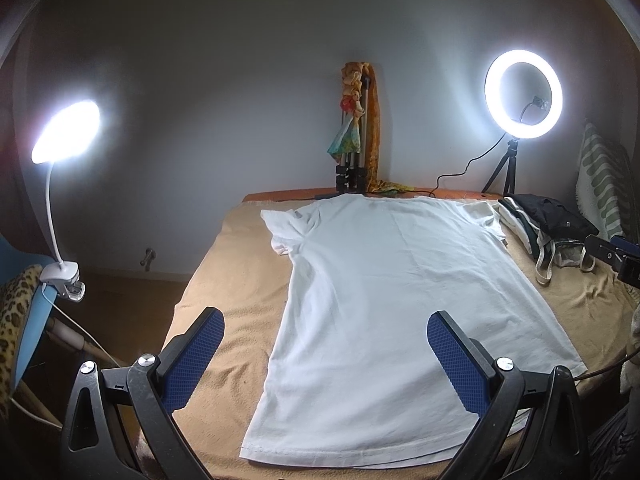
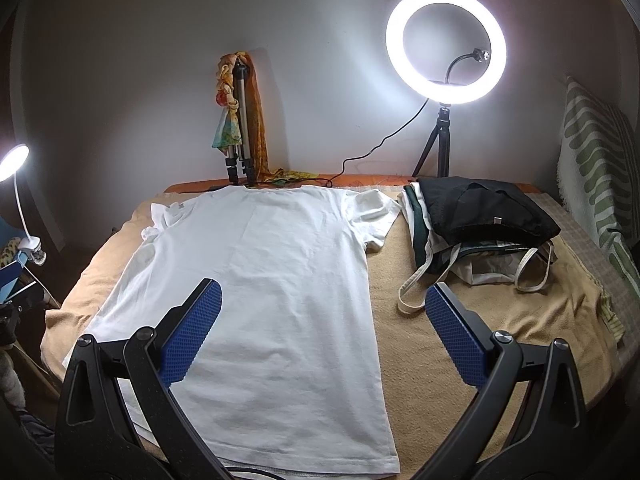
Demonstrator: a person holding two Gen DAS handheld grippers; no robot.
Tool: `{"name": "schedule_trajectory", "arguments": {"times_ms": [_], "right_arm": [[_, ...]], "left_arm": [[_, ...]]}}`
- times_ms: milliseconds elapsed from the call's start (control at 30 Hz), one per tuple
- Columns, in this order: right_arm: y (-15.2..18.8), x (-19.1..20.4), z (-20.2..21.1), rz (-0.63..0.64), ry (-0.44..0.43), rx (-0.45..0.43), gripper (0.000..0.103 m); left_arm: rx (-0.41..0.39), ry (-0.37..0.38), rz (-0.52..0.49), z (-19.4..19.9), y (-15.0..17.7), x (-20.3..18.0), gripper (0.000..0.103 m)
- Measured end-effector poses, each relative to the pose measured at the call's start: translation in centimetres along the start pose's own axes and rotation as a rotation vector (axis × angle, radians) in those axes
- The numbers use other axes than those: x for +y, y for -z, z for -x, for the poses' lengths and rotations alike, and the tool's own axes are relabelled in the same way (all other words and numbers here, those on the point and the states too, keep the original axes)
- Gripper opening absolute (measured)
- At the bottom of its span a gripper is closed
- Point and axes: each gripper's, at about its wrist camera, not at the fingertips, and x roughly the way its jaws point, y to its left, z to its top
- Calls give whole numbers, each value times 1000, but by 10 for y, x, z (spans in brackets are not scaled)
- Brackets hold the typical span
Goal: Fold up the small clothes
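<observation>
**Flat shirt, thin edges: the first pinch could misfire**

The white T-shirt (image 1: 372,300) lies spread flat on the tan blanket (image 1: 224,280), filling the frame's centre. Left gripper (image 1: 326,354) and right gripper (image 2: 322,330) hover spread wide, holding nothing. A pinch could catch blanket with shirt, or one layer only. The rumpled sleeve (image 1: 286,226) at upper left may skew the fold.

The scene is viewed from two fisheye cameras set low above the near hem of a white T-shirt (image 1: 372,300) and aimed toward the far wall. The left wrist view is placed over the shirt's left edge, the right wrist view over its right edge. The shirt, ring light (image 2: 446,46) and clothes pile (image 2: 480,216) are shared.
</observation>
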Motion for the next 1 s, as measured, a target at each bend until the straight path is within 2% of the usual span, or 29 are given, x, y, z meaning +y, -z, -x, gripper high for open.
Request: {"name": "schedule_trajectory", "arguments": {"times_ms": [67, 133, 233, 567, 800, 1000], "right_arm": [[-1, 3, -2, 1, 0, 0, 103], [-2, 5, -5, -2, -4, 2, 103], [-4, 10, -9, 0, -9, 2, 103], [-16, 39, -32, 56, -30, 15, 103], [-36, 72, -54, 134, -114, 53, 103], [-67, 127, -83, 246, -234, 65, 103]], "left_arm": [[4, 3, 11, -1, 2, 3, 102], [-62, 25, 42, -5, 6, 6, 102], [-88, 60, 69, -9, 11, 14, 101], [48, 57, 86, -21, 28, 43, 87], [159, 85, 162, -41, 46, 66, 73], [236, 96, 216, -53, 60, 80, 64]]}}
